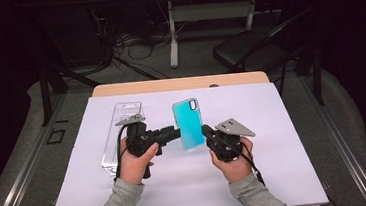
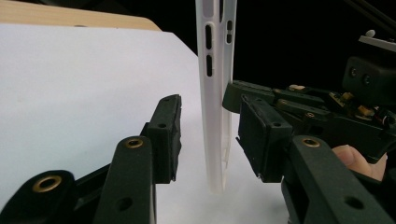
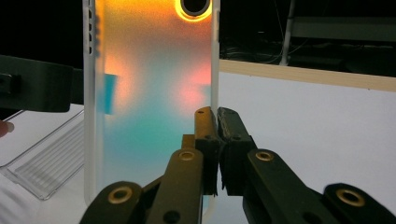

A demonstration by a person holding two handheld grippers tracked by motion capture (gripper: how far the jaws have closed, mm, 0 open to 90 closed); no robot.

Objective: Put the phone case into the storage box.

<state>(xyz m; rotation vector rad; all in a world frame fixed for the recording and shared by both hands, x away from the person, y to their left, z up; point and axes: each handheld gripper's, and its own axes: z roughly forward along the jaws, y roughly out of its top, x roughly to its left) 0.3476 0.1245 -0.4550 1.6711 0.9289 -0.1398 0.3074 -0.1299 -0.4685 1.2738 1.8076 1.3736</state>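
The right gripper (image 1: pixel 206 131) is clamped on the right edge of a phone case (image 1: pixel 188 124), its jaws pressed together on the white rim and holding the case upright above the white sheet (image 1: pixel 273 125). The left gripper (image 1: pixel 176 132), pointing across from the other side, has its jaws apart around the case's opposite edge, one pad (image 2: pixel 167 135) on each face, not touching. Both hands come in from the near edge, sleeves grey. A clear plastic package (image 1: pixel 121 133) lies flat on the sheet just behind the left hand (image 1: pixel 133 162); I cannot tell whether anything is inside
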